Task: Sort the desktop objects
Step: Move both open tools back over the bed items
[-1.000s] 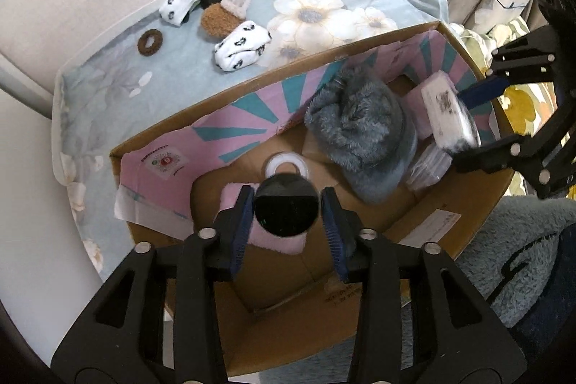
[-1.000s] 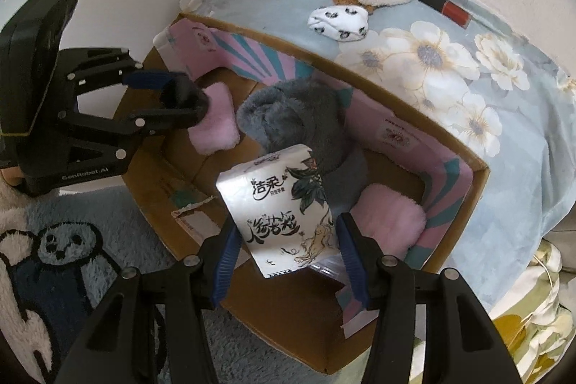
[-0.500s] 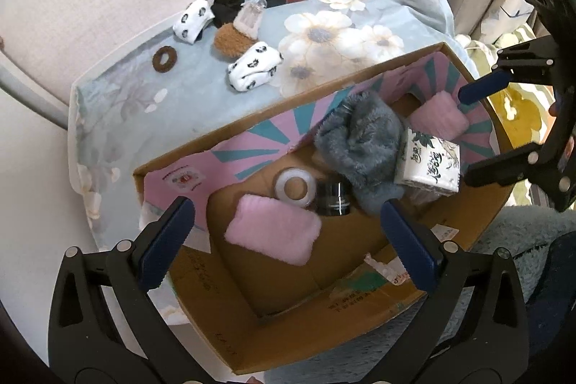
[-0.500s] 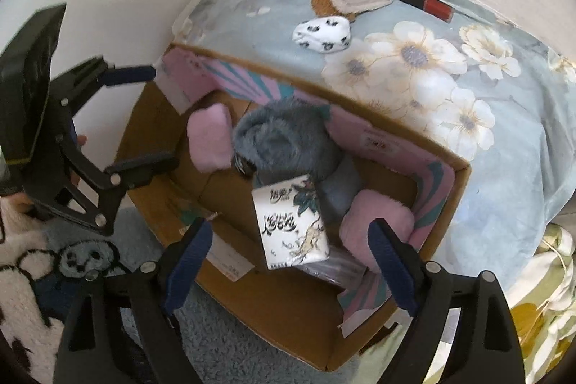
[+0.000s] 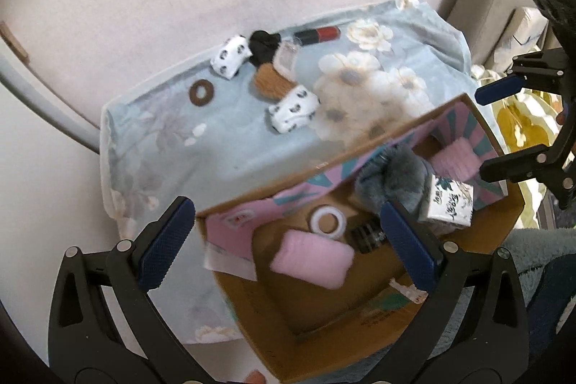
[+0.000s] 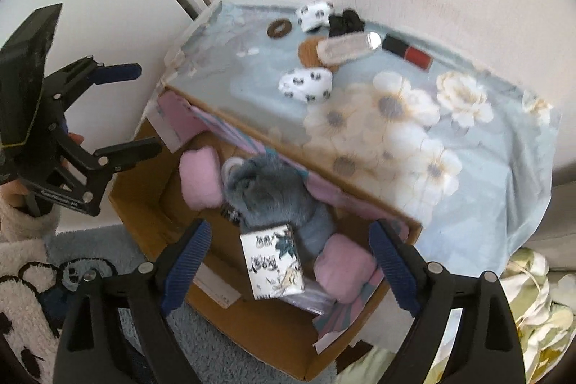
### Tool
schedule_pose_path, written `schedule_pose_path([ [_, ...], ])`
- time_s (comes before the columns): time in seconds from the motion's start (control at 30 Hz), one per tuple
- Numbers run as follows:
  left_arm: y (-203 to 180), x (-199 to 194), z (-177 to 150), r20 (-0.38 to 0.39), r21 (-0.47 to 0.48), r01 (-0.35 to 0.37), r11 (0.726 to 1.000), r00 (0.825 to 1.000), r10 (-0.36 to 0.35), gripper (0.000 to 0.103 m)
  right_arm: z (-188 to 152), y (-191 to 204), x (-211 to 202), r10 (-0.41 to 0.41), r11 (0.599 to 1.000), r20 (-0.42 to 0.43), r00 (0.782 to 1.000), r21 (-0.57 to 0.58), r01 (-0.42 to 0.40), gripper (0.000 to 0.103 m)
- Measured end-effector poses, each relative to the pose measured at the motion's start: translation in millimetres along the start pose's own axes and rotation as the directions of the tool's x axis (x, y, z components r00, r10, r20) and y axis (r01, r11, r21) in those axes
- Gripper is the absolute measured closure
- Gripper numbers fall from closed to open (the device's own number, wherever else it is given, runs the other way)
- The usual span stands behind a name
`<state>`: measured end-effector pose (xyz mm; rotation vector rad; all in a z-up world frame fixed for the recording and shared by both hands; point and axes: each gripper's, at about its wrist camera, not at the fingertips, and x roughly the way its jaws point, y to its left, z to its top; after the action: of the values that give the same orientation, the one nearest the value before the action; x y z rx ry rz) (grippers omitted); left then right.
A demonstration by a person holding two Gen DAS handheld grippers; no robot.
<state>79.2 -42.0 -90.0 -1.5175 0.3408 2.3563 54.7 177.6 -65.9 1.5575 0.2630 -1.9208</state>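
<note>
- The left gripper [image 5: 286, 242] hangs above a cardboard box [image 5: 363, 322], its blue fingers spread wide with nothing pressed between them.
- The right gripper [image 6: 289, 267] hangs above the same box from the other side, fingers also spread wide and holding nothing.
- Both sets of jaws have just been opening.
- Inside the box lie a tissue pack [image 6: 275, 265], a grey furry item [image 6: 273, 197], two pink fluffy pads [image 6: 199, 177], a white tape ring [image 5: 327, 220] and a dark round jar [image 5: 367, 234].
- Behind the box, a floral cloth [image 6: 414, 117] covers a table.
- On the cloth sit two black-and-white rolled socks [image 5: 293, 108], a brown ring [image 5: 201, 92], a brown brush [image 5: 270, 83], a black hair tie [image 5: 264, 44] and a red lipstick [image 5: 318, 35].
</note>
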Motion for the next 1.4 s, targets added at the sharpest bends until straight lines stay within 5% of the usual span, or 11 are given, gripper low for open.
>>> schedule_pose_path([
  [0.2, 17.3, -8.7, 16.7, 0.059, 0.010, -0.019, 1.000, 0.998, 0.019, 0.000, 20.6, 2.6, -7.2, -0.033, 0.999, 0.059, 0.998, -0.017, 0.034, 0.015],
  [0.83, 86.4, 7.8, 78.3, 0.101, -0.001, -0.009, 1.000, 0.995, 0.009, 0.000, 71.6, -3.5, 23.4, -0.050, 0.997, 0.018, 0.999, 0.054, 0.049, 0.015],
  [1.1, 109.0, 44.9, 85.0, 0.046, -0.026, 0.028, 0.999, 0.999, -0.027, 0.000, 87.4, -12.8, 43.6, -0.054, 0.992, -0.009, 0.999, 0.113, 0.054, 0.015],
  [1.27, 130.0, 86.3, 84.4, 0.006, -0.048, -0.012, 0.999, 1.000, 0.012, 0.000, 107.9, -24.5, 65.2, -0.143, 0.978, 0.021, 0.990, 0.157, 0.138, 0.015],
  [1.4, 138.7, 128.6, 84.4, -0.036, -0.064, -0.024, 0.998, 0.999, 0.022, 0.001, 123.2, -34.9, 93.8, -0.108, 0.966, -0.009, 0.994, 0.235, 0.107, 0.015],
])
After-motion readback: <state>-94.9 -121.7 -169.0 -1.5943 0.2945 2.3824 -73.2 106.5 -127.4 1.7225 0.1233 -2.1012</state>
